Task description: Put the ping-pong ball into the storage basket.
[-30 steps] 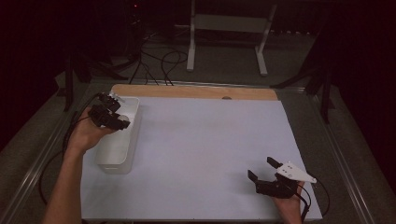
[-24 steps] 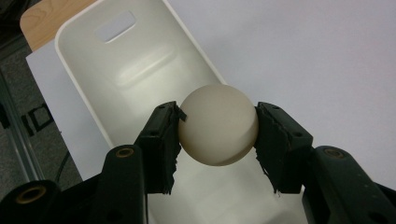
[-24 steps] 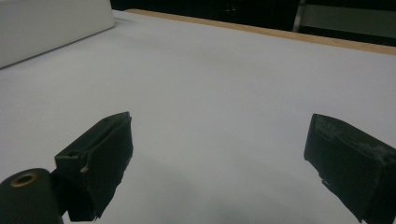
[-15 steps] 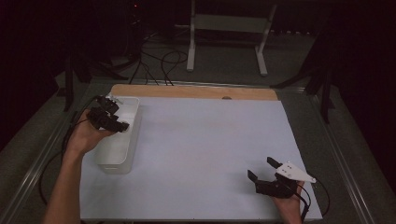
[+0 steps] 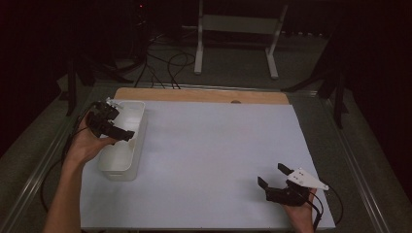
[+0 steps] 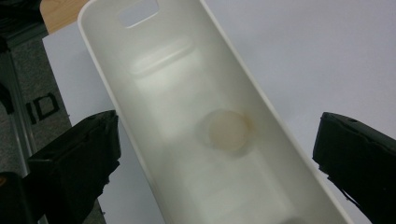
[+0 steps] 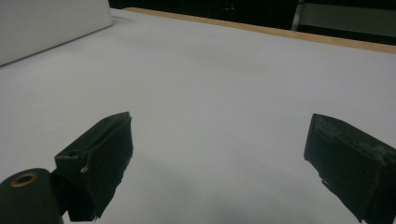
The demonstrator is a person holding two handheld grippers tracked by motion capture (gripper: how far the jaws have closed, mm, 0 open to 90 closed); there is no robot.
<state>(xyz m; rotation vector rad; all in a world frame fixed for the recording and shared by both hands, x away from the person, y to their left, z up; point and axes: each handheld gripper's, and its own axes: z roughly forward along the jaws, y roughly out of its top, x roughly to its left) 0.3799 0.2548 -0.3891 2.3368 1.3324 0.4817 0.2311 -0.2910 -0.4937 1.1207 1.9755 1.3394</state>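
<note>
A long white plastic bin [image 5: 140,127] stands at the table's left side. My left gripper [image 5: 127,135] hangs over it, and its jaws have just been opening; they now stand wide apart. In the left gripper view a blurred, pale round thing [image 6: 226,129] with a tan rim lies inside the bin [image 6: 154,60], below my left gripper [image 6: 217,140] and free of both jaws. My right gripper [image 5: 270,174] rests open near the front right of the white sheet. Its view shows my right gripper [image 7: 219,135] with nothing between the jaws.
A white sheet [image 5: 209,145] covers the table, with a wooden strip [image 5: 204,94] along its far edge. The bin's side [image 7: 46,23] shows far off in the right gripper view. Metal rails run along both table sides, and stands and cables sit on the dark floor behind.
The left gripper's jaws have gone from shut to wide apart over the bin, and the hand has shifted slightly. The right hand and its gripper have not moved.
</note>
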